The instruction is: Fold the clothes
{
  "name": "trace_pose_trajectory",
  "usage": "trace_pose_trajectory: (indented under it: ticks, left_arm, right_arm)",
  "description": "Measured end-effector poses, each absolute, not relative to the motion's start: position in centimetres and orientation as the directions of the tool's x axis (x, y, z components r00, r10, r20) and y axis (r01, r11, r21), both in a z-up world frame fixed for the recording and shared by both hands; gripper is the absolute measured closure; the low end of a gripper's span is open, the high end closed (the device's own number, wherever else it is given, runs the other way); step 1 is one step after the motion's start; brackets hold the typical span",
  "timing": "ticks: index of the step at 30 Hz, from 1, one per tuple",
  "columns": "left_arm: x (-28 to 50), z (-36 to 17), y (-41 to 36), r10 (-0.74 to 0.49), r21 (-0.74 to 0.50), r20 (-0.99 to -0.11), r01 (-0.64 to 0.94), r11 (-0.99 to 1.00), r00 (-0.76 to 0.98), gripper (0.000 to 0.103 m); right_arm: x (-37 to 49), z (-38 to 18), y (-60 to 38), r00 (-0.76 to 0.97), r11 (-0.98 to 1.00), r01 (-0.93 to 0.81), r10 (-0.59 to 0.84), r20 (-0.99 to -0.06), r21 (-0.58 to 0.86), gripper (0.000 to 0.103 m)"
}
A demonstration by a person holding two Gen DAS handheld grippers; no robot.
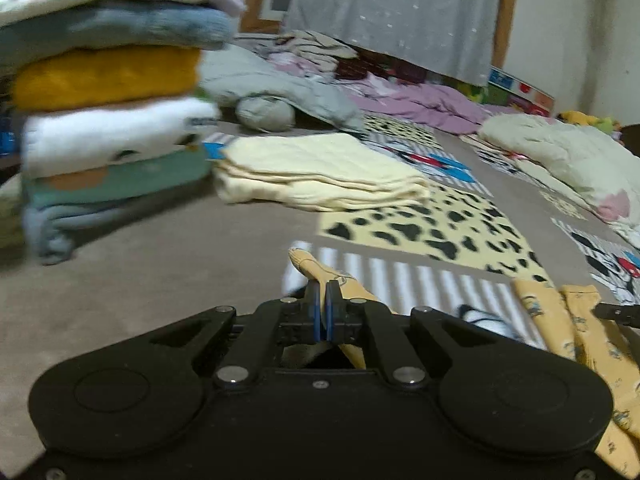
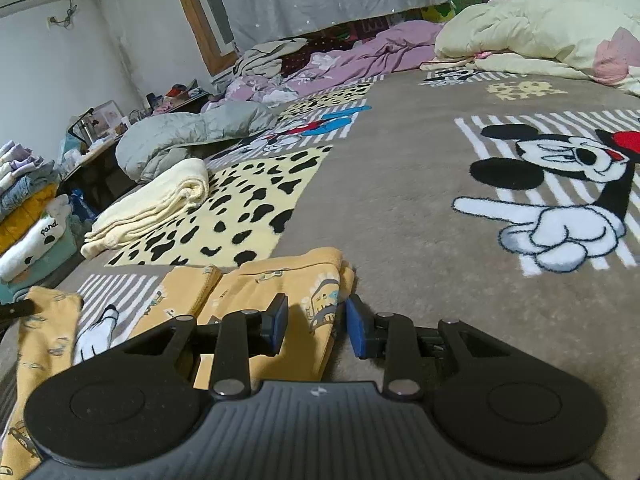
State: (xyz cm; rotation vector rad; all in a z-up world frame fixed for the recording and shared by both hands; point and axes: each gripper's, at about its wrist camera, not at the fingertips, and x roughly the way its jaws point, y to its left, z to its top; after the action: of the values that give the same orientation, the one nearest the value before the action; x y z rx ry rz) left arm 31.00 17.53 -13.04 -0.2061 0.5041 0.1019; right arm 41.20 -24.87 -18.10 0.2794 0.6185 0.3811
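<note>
The yellow printed garment (image 2: 276, 300) lies flat on the grey blanket (image 2: 400, 200) at the lower centre of the right wrist view. The left gripper (image 1: 322, 312) has its fingers clamped on one end of the garment, while the right gripper (image 2: 316, 326) hangs with fingers apart over the folded edge. The step in hand appears to be a fold in progress; the next move probably calls for the right fingers to close on that edge, so both ends can be carried over together.
</note>
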Motion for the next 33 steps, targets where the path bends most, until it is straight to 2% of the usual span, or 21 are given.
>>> trace_pose_trajectory:
  ticks: [8, 10, 12, 13, 14, 17, 20, 21, 27, 33]
  left_arm:
    - [28.5, -13.3, 21.9, 0.117, -0.187, -0.501, -0.24, 0.953, 0.857, 0.102]
    - [28.7, -14.0, 22.5, 0.119, -0.181, -0.55, -0.257, 0.949, 0.827, 0.102]
    - [29.5, -15.0, 22.9, 0.111, -0.167, -0.635, -0.277, 0.946, 0.764, 0.096]
    - [29.6, -15.2, 23.0, 0.114, -0.17, -0.65, -0.29, 0.942, 0.751, 0.095]
    - [29.6, -15.0, 23.2, 0.121, -0.184, -0.648, -0.309, 0.933, 0.752, 0.09]
    - [29.4, -13.7, 23.2, 0.19, -0.191, -0.613, -0.377, 0.907, 0.767, 0.057]
    - [29.3, -12.6, 22.6, 0.219, -0.198, -0.576, -0.395, 0.897, 0.787, 0.057]
    - [29.4, -12.4, 22.3, 0.209, -0.208, -0.572, -0.387, 0.898, 0.793, 0.057]
    - [30.5, -12.7, 20.8, 0.168, -0.215, -0.578, -0.347, 0.913, 0.799, 0.057]
    - [31.0, -12.9, 20.6, 0.158, -0.229, -0.581, -0.347, 0.909, 0.798, 0.057]
  right_arm:
    - [41.1, -18.1, -24.6, 0.756, 0.906, -0.255, 0.405, -0.515, 0.339, 0.072]
    - [41.1, -18.1, -24.5, 0.757, 0.907, -0.255, 0.402, -0.516, 0.335, 0.073]
    - [41.1, -18.1, -24.6, 0.759, 0.909, -0.251, 0.399, -0.515, 0.334, 0.074]
    - [41.0, -18.1, -24.6, 0.761, 0.909, -0.249, 0.397, -0.514, 0.334, 0.074]
    - [41.0, -18.0, -24.6, 0.762, 0.909, -0.246, 0.395, -0.512, 0.335, 0.074]
    - [41.0, -18.0, -24.8, 0.767, 0.909, -0.241, 0.392, -0.507, 0.339, 0.074]
    - [40.8, -17.9, -24.7, 0.772, 0.91, -0.248, 0.392, -0.5, 0.331, 0.077]
    - [40.7, -17.8, -24.6, 0.775, 0.91, -0.256, 0.395, -0.494, 0.325, 0.083]
    - [39.8, -16.8, -23.5, 0.809, 0.923, -0.3, 0.379, -0.449, 0.24, 0.096]
    - [39.6, -16.4, -23.0, 0.821, 0.927, -0.315, 0.375, -0.43, 0.206, 0.1]
